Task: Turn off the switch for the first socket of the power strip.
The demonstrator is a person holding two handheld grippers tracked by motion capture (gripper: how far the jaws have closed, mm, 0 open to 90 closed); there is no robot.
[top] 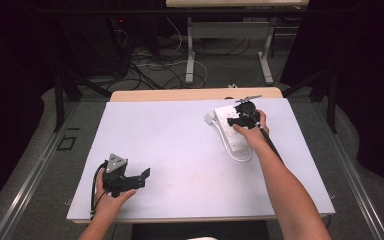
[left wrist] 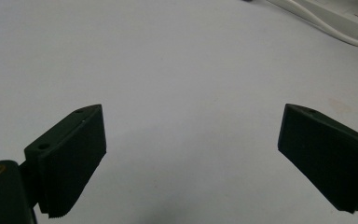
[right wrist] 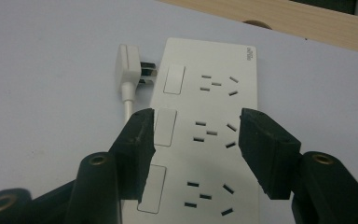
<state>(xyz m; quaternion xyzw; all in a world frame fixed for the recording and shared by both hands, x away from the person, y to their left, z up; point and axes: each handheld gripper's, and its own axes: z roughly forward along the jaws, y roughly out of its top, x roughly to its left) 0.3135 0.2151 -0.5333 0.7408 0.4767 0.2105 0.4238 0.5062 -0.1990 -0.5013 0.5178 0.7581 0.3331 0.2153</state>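
Note:
A white power strip (top: 235, 142) with three switched socket groups lies at the right rear of the white table cover (top: 180, 140). Its white plug (top: 210, 118) rests beside the strip's far end, and its cable (top: 240, 157) loops around the near end. My right gripper (top: 240, 120) hovers over the strip, open. In the right gripper view its jaws stand either side of the middle socket group of the strip (right wrist: 209, 84), with the plug (right wrist: 128, 70) at the upper left. My left gripper (top: 142, 178) is open and empty near the front left, over bare cover (left wrist: 182, 70).
Bare wood of the tabletop (top: 195, 94) shows beyond the cover's far edge, with a round hole (right wrist: 256, 22) in it. In the left gripper view the strip (left wrist: 349, 11) and its cable (left wrist: 326, 30) lie far off. A second table's legs (top: 191, 60) and floor cables stand behind.

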